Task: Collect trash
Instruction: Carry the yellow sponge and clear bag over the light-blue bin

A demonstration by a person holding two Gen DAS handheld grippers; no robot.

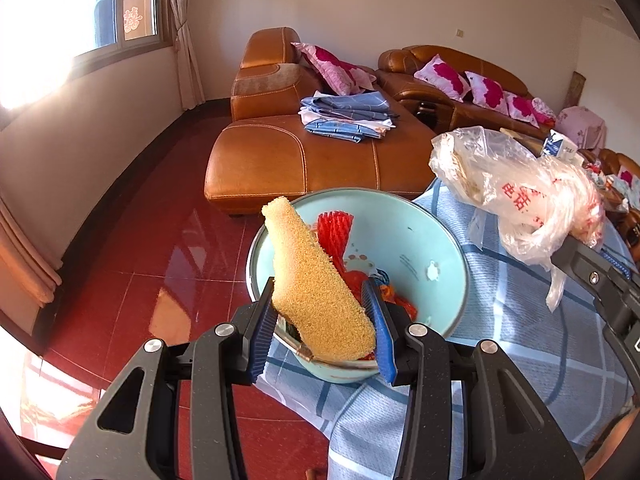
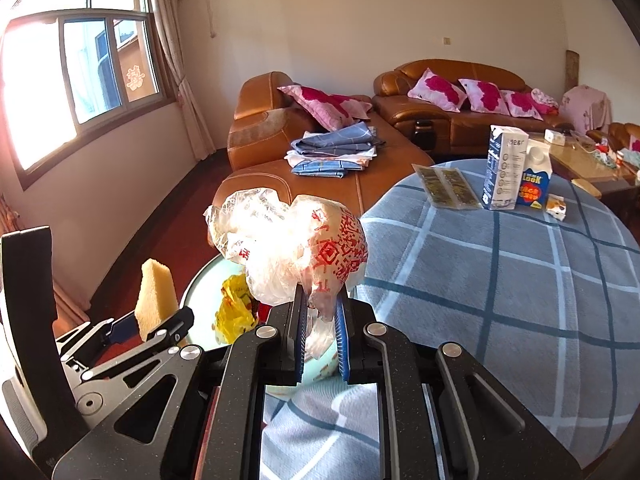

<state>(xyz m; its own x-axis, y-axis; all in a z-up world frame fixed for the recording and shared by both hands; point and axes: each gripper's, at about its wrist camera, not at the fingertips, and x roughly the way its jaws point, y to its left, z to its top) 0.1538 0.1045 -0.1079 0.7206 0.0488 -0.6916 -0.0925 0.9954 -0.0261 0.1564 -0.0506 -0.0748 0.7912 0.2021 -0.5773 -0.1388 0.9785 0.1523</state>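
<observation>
1. Left tongs (image 1: 320,312) clamp a sponge (image 1: 316,280) over the basin (image 1: 448,264); right tongs (image 2: 320,336) clamp a plastic bag (image 2: 288,248).
2. Basin already holds red netting (image 1: 334,228); cartons (image 2: 516,168) remain on the surface (image 2: 500,280).

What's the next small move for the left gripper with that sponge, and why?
Probably open the left gripper and let the sponge drop. It is pinched over the pale blue basin, which already holds red netting, so releasing should land it with the other trash.
</observation>
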